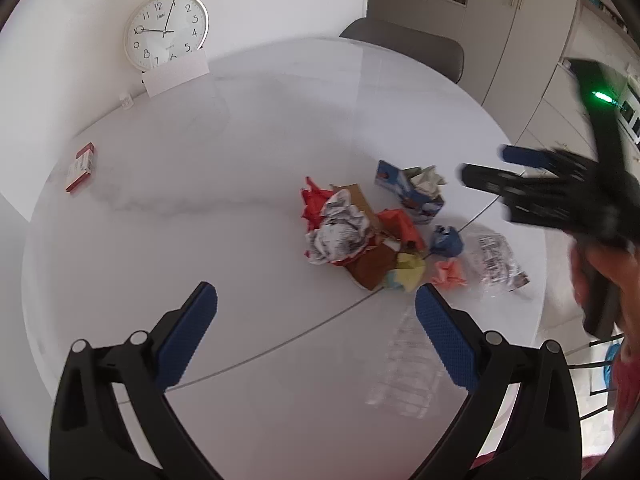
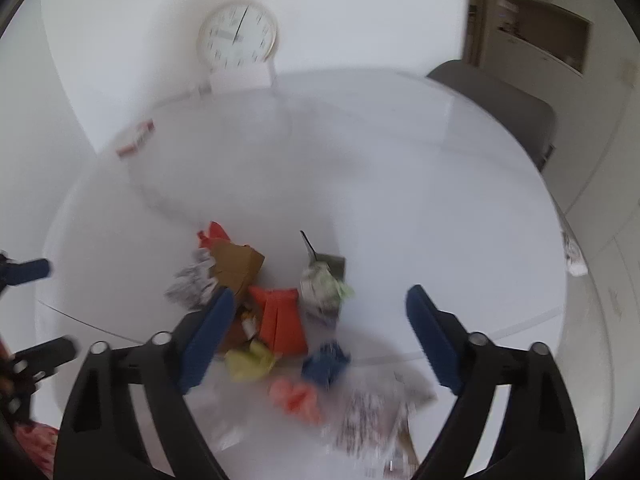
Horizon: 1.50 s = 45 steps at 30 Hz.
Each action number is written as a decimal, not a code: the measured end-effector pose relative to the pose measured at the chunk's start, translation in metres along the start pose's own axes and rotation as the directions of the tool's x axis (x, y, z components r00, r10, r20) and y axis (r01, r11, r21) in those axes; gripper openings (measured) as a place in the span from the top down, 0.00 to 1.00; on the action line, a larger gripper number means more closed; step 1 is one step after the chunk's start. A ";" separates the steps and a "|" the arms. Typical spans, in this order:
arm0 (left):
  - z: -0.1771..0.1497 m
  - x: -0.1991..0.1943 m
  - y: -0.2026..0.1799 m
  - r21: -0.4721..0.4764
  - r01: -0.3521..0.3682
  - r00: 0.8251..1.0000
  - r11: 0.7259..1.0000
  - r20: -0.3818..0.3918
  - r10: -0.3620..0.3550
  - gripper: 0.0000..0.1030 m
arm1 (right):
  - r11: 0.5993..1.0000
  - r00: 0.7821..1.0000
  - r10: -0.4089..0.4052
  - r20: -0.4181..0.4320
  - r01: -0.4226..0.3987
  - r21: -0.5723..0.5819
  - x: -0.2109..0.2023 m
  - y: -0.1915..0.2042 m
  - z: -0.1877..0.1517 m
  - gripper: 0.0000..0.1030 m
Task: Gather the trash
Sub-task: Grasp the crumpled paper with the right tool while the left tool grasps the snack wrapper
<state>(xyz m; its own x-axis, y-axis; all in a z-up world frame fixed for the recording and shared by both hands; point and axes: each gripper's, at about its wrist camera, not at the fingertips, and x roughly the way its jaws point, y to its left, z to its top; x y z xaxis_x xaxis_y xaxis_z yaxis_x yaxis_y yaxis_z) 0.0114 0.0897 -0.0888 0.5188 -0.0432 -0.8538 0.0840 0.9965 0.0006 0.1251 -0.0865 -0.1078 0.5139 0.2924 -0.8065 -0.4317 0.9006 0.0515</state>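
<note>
Two grippers hang over a round white table, both with jaws apart and nothing between the pads. The left gripper points down at bare tabletop on the near side of the trash pile. The right gripper, blurred in the left wrist view, stands above the pile's near edge. The pile lies near the middle of the table: crumpled newspaper, a brown cardboard piece, orange paper, a yellow wad, a blue wad, a pink wad and a blue carton stuffed with paper. Clear printed wrapping lies just beside the wads. A small red and white box sits well apart, near the far-left rim. A wall clock leans behind a white card.
</note>
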 end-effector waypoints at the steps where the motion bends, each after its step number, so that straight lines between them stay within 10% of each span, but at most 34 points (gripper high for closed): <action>1: 0.001 0.004 0.003 0.004 -0.002 1.000 1.000 -0.001 0.002 0.08 | 1.000 1.000 -0.003 -0.017 0.003 -0.013 0.011 0.002 0.003 0.24; 10: 0.007 0.032 0.022 -0.019 0.035 0.999 0.999 -0.024 -0.035 0.08 | 0.999 0.987 -0.023 -0.160 0.017 -0.042 0.065 -0.006 0.010 0.69; 23: 0.020 0.043 -0.002 0.047 0.058 0.998 0.997 -0.019 -0.057 0.09 | 0.966 0.990 0.139 0.007 -0.137 0.221 -0.011 -0.050 -0.001 0.70; 29: 0.031 0.035 -0.057 0.173 0.127 0.992 0.977 -0.002 -0.128 0.16 | 0.946 0.998 0.034 0.061 -0.052 0.319 -0.079 -0.088 -0.045 0.70; 37: 0.032 0.070 -0.187 0.251 0.249 0.963 0.935 -0.170 -0.211 0.16 | 0.857 0.992 -0.118 0.037 0.083 0.509 -0.142 -0.133 -0.149 0.70; 45: 0.030 0.137 -0.227 0.094 0.073 0.948 0.993 -0.316 -0.040 0.16 | 0.758 0.987 -0.156 0.046 0.090 0.645 -0.178 -0.155 -0.231 0.69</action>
<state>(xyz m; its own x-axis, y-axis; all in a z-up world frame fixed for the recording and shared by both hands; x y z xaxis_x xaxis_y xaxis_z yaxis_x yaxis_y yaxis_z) 0.0895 -0.1450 -0.1904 0.2194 -0.0581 -0.9739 0.2015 0.9794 -0.0130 -0.0708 -0.3529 -0.1080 0.6088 0.1627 -0.7765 0.1972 0.9170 0.3468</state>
